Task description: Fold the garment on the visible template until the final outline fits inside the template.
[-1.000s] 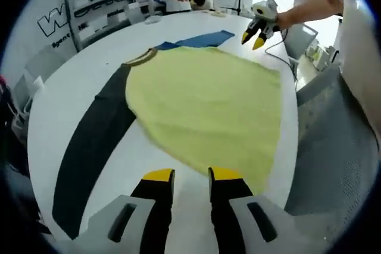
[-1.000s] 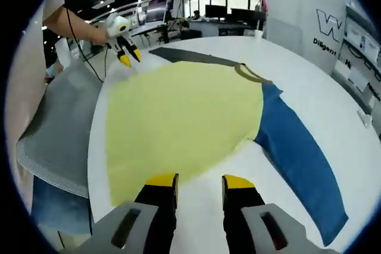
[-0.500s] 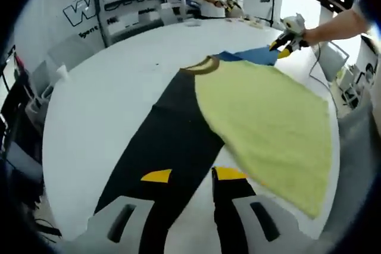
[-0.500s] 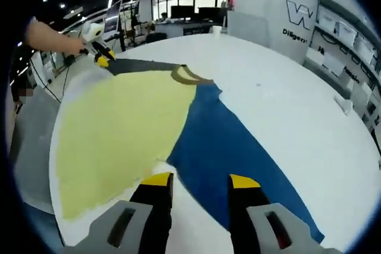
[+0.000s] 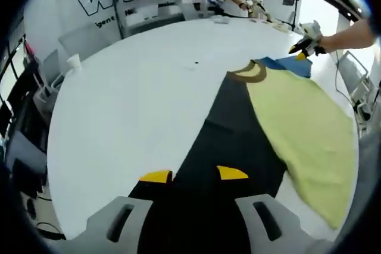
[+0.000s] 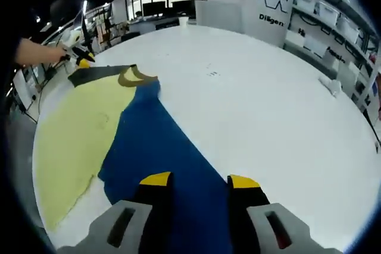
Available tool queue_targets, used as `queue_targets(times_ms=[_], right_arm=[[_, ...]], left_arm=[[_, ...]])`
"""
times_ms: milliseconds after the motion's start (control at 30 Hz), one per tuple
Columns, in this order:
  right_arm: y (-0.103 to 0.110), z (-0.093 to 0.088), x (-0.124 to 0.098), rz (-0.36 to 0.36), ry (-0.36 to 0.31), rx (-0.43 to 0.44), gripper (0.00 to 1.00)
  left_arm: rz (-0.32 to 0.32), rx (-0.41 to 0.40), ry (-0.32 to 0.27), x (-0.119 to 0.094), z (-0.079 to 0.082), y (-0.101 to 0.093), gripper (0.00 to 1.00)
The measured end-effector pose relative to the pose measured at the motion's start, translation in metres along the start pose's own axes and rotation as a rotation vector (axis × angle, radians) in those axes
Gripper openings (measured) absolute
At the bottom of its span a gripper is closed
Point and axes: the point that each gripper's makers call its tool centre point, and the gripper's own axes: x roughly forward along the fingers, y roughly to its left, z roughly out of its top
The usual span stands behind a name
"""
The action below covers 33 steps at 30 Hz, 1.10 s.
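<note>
Both grippers have swung out from the yellow body [image 5: 303,129] — the left gripper [image 5: 193,175] now hangs over the black sleeve [image 5: 229,135], the right gripper [image 6: 199,180] over the blue sleeve [image 6: 158,147]. Both sets of jaws stand parted, holding nothing — I judge the sleeve folds come first.

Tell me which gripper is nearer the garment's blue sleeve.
Right. The right gripper hangs over the blue sleeve, jaws open on either side of it. The left gripper is over the black sleeve, across the yellow body.

The white table [image 5: 131,99] lies bare from the black sleeve [image 5: 226,141] to its far edge; likewise beyond the blue sleeve [image 6: 166,147]; a small white object [image 6: 329,85] sits near that far edge.
</note>
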Motion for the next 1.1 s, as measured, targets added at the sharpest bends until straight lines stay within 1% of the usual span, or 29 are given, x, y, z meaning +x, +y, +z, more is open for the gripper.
queue_targets(times_ms=[100,200,233,333,367,433,500,600,667,733,767,833,1100], right_arm=[[-0.002,-0.002,0.005,0.014,0.018,-0.006,0.29],[-0.005,-0.006,0.008,0.015,0.036,-0.019,0.27],[-0.006,-0.007,0.008,0.016,0.043,-0.009,0.27],[-0.01,-0.013,0.009,0.015,0.062,0.004,0.27],[-0.009,-0.01,0.008,0.02,0.04,0.001,0.26],[-0.015,-0.013,0.005,0.007,0.055,0.008,0.22],[-0.014,-0.015,0.003,0.006,0.058,-0.002,0.2],[-0.015,-0.019,0.0,0.002,0.058,-0.011,0.13],[-0.013,-0.021,-0.003,-0.003,0.058,-0.013,0.1],[-0.011,-0.022,-0.005,-0.008,0.065,-0.026,0.05],[-0.01,-0.023,-0.007,-0.01,0.068,-0.029,0.04],[-0.011,-0.025,-0.009,-0.019,0.075,-0.033,0.0],[-0.013,-0.035,-0.018,-0.058,0.09,-0.027,0.0]], left_arm=[[-0.003,0.019,0.027,0.007,-0.001,0.003,0.32],[-0.005,0.029,0.047,0.011,-0.001,-0.002,0.31],[-0.007,0.034,0.062,0.013,-0.002,-0.004,0.31],[-0.003,0.048,0.077,0.015,-0.004,-0.007,0.3],[-0.003,0.045,0.082,0.017,-0.005,-0.007,0.29],[-0.001,0.044,0.088,0.018,-0.006,-0.008,0.28],[-0.002,0.022,0.076,0.016,-0.003,-0.007,0.28],[-0.001,0.013,0.075,0.015,-0.003,-0.006,0.27],[0.0,0.001,0.077,0.014,-0.003,-0.007,0.2],[0.007,0.021,0.103,0.012,-0.008,-0.007,0.07],[0.007,0.018,0.093,0.012,-0.007,-0.008,0.07],[0.009,-0.009,0.093,0.012,-0.008,-0.006,0.07],[0.034,-0.043,0.101,0.012,-0.009,-0.004,0.06]])
